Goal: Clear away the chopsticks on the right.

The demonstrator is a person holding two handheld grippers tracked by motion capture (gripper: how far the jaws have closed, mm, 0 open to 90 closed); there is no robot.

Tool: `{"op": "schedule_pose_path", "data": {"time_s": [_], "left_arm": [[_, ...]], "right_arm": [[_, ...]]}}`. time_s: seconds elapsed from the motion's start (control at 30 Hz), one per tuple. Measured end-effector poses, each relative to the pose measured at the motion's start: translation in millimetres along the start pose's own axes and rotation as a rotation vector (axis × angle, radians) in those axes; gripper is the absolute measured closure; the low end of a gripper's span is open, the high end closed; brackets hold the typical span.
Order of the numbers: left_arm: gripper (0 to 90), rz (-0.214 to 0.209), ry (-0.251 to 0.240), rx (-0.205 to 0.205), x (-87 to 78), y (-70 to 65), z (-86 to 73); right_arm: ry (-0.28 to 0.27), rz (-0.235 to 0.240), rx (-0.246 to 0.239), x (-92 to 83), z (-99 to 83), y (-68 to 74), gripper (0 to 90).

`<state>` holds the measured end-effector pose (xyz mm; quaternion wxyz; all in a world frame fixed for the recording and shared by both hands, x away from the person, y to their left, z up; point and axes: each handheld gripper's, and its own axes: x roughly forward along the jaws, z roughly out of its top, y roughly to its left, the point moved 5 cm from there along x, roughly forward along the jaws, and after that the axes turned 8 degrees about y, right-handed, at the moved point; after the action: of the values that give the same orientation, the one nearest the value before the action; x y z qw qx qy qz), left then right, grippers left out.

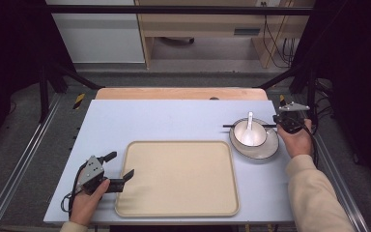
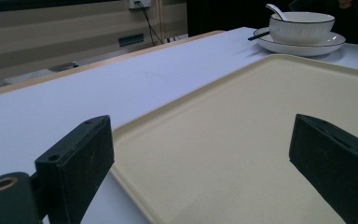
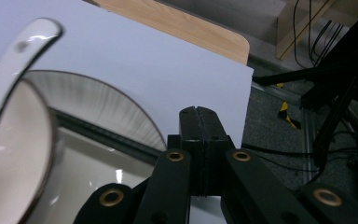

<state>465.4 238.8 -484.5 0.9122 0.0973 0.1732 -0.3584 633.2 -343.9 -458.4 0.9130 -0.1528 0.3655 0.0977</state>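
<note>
Right hand-held gripper (image 1: 284, 123): jaws pressed together, empty, hovering beside white ceramic bowl (image 1: 250, 133) w/ white spoon (image 1: 249, 126), black chopsticks (image 1: 232, 125). Left hand-held gripper (image 1: 122, 166): spread, straddling beige tray (image 1: 176, 208) edge on bench (image 1: 164, 118).

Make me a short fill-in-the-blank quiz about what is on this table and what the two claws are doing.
1. The spoon rests in the ____, which stands on a plate.
2. The left claw has its jaws ____ at the tray's left edge.
3. The right claw has its jaws ____, with nothing between them.
4. Black chopsticks lie across the plate's ____ rim.

Missing words: bowl; open; shut; far
</note>
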Motion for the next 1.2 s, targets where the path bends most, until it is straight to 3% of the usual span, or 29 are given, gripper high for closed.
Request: {"op": "schedule_pose_path", "data": {"time_s": [0.03,0.13,0.27,0.33,0.5,0.73,1.07,1.13,1.2], "left_arm": [[6.2,0.0,0.002,-0.001,0.0,0.1,-0.6],[6.2,-0.001,0.007,-0.003,-0.3,0.7,-2.4],[6.4,0.001,0.008,-0.005,-0.7,0.9,-2.4],[6.4,-0.001,0.009,0.001,-0.6,0.1,-2.5],[6.5,-0.004,0.013,0.003,-0.5,-0.5,-2.6],[6.6,-0.009,0.018,0.013,0.7,-2.0,-2.7],[6.6,-0.007,0.026,0.014,1.0,-1.8,-3.7],[6.6,-0.009,0.029,0.016,1.5,-2.0,-4.0],[6.6,-0.009,0.028,0.016,2.1,-2.6,-3.9]], "right_arm": [[0.015,0.008,0.019,4.2,1.1,-2.2,90.0],[0.084,-0.006,0.011,16.2,-1.1,-10.4,90.0],[0.123,0.003,0.012,25.5,-6.1,-15.7,90.0],[0.158,0.012,-0.009,28.4,-9.6,-14.6,90.0],[0.199,0.039,-0.012,22.2,-17.1,-13.7,90.0],[0.235,0.04,-0.013,2.7,-35.6,-10.2,90.0],[0.233,0.071,0.014,-24.8,-58.2,0.9,89.9],[0.186,0.086,0.031,-32.5,-57.1,-1.3,86.6],[0.114,0.104,-0.001,-37.7,-52.9,-2.1,81.1]]}}
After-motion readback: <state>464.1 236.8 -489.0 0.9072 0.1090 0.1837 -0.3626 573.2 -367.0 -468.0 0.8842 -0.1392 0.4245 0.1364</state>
